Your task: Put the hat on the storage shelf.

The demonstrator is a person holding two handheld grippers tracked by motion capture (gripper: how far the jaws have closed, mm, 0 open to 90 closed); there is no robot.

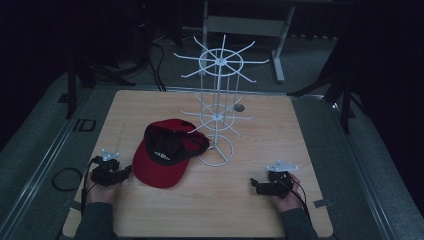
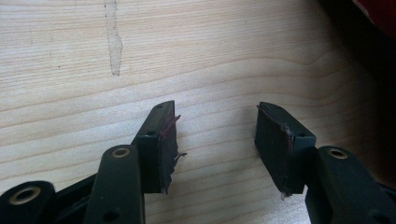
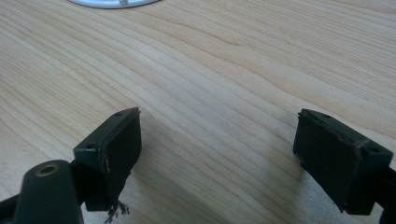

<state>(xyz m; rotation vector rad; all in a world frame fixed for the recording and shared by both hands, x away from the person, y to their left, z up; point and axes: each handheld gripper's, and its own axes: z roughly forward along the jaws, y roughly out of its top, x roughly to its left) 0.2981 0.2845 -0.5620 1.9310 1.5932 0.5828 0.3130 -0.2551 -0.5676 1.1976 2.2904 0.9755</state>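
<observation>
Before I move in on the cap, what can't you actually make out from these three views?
- Red cap, high view: label text inside too small; far rim hidden behind the white wire rack.
- Cap, left gripper view: cut off by the top-right corner.
- Rack base, right gripper view: cut by the top edge.

High view is dim and bluish, the surroundings sinking to near black around the wooden table, and the picture is soft and grainy. Both gripper views are much brighter, the wood grain evenly lit and sharp. A dark shadow falls across the right edge of the left gripper view; the nearest jaw parts at the bottom blur slightly.
</observation>
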